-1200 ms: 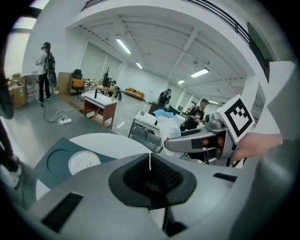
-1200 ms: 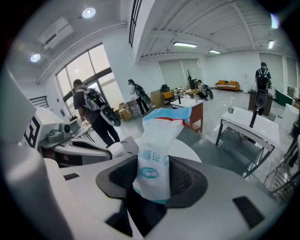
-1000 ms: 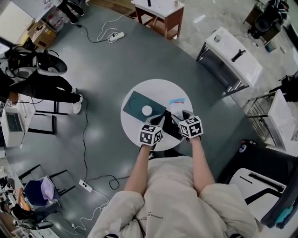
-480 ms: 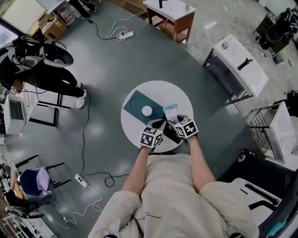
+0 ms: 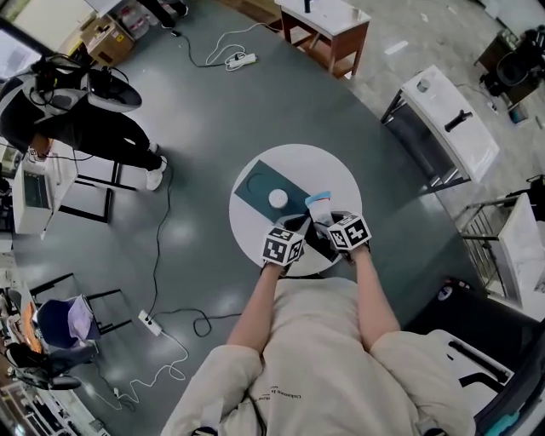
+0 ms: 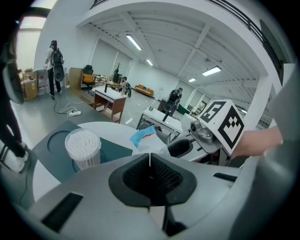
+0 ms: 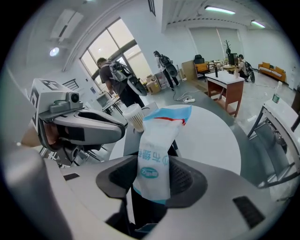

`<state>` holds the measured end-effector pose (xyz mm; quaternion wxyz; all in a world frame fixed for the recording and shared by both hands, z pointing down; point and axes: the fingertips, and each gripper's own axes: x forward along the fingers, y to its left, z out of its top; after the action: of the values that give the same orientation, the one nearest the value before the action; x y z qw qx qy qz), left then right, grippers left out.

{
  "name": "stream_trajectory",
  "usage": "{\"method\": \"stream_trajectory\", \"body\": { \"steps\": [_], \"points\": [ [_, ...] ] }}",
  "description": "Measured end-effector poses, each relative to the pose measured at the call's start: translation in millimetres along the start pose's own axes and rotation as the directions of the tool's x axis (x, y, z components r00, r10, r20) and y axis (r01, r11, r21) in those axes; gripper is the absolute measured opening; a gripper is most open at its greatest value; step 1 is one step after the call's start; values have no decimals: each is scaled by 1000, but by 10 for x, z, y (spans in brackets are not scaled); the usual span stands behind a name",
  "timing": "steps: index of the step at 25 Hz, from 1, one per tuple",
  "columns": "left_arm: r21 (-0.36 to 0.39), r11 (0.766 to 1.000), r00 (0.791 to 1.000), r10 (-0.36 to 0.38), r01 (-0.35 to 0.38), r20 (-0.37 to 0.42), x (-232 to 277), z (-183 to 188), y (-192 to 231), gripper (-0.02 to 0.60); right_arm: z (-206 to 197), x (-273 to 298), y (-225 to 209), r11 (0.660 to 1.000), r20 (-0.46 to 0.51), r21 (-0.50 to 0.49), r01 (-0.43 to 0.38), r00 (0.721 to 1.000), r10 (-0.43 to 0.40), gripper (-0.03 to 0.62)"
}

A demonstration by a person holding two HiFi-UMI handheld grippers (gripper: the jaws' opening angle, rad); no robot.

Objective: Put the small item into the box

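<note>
On the round white table (image 5: 342, 175) lies a dark green mat (image 5: 254, 189) with a clear tub of cotton swabs (image 5: 278, 198) standing on it. My right gripper (image 5: 320, 219) is shut on a small white and blue packet (image 7: 157, 154), which sticks up out of the jaws, its blue top (image 5: 318, 201) toward the table's middle. My left gripper (image 5: 296, 225) hovers beside it near the table's front edge, jaws pressed together and empty. In the left gripper view the swab tub (image 6: 83, 147) is ahead to the left and the packet (image 6: 143, 136) straight ahead.
A person in black (image 5: 77, 119) stands at the far left by a white cabinet. Cables and power strips (image 5: 234, 60) lie on the grey floor. A wooden-legged side table (image 5: 328, 21) stands beyond, a white bench (image 5: 447, 119) at the right.
The right gripper with the packet has drawn in a little toward the left gripper. The head camera has shifted slightly. Both jaws stand as before.
</note>
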<state>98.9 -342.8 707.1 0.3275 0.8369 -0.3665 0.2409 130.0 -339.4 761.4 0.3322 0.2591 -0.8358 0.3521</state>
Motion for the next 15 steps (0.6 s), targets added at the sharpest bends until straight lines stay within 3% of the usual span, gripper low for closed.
{"method": "stream_trajectory", "body": {
  "steps": [4,8,15],
  "points": [
    [-22,1000,1000,4,-4,0,-39,-14,60,25,-15,4,15,1000,-13,21,5,1000,-5,213],
    [-69,998,1000,0,2,28,-32,-72,56,25,-129,12,35,1000,-47,-25,7,999,-8,213],
    [-80,997,1000,6,-3,27,1,-177,77,25,-330,149,65,999,-95,-43,-6,995,2,213]
  ]
}}
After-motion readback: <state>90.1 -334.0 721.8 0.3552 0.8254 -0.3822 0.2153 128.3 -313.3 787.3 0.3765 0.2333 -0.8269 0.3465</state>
